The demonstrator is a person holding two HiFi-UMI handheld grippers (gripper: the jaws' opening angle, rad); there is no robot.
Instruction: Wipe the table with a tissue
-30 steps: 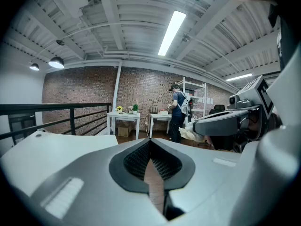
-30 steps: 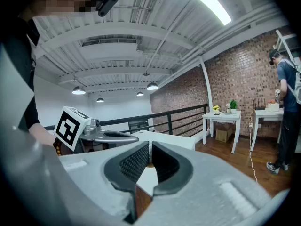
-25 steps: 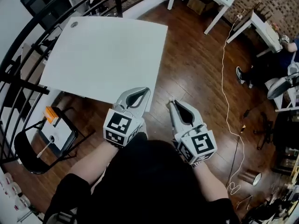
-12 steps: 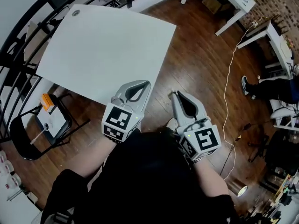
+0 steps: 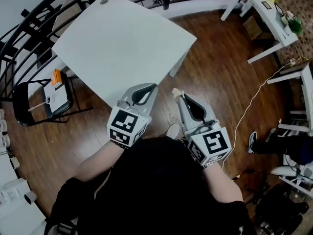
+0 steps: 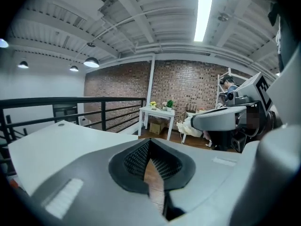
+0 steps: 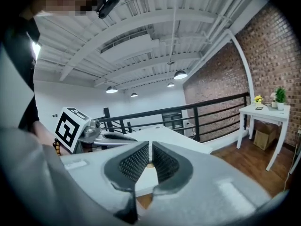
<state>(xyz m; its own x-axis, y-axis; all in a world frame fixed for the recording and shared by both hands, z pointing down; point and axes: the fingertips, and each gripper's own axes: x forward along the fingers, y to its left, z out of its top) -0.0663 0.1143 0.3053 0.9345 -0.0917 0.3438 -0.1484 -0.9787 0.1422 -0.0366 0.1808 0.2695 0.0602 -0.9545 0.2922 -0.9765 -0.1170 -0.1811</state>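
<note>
The white table (image 5: 117, 38) stands ahead and to the left, its top bare. My left gripper (image 5: 149, 87) hangs over the table's near edge, shut with nothing between its fingertips; wooden floor shows through its jaw opening. My right gripper (image 5: 179, 96) is beside it over the floor, shut, with a small pale scrap (image 5: 175, 91) pinched at its tips. In the left gripper view the left gripper (image 6: 150, 142) points past the table (image 6: 51, 140). From the right gripper view, the right gripper (image 7: 149, 147) faces the table (image 7: 176, 136), and the scrap (image 7: 149, 164) shows between its pads.
A black chair (image 5: 22, 102) left of the table carries a white tray with an orange item (image 5: 57, 77). A black railing (image 5: 29, 13) runs behind the table. Small white tables (image 5: 266, 9) stand far right, with a cable (image 5: 247, 111) on the wood floor.
The head view has swung, so the table now sits higher and turned in the picture. Both grippers keep the same shut pose in front of the body.
</note>
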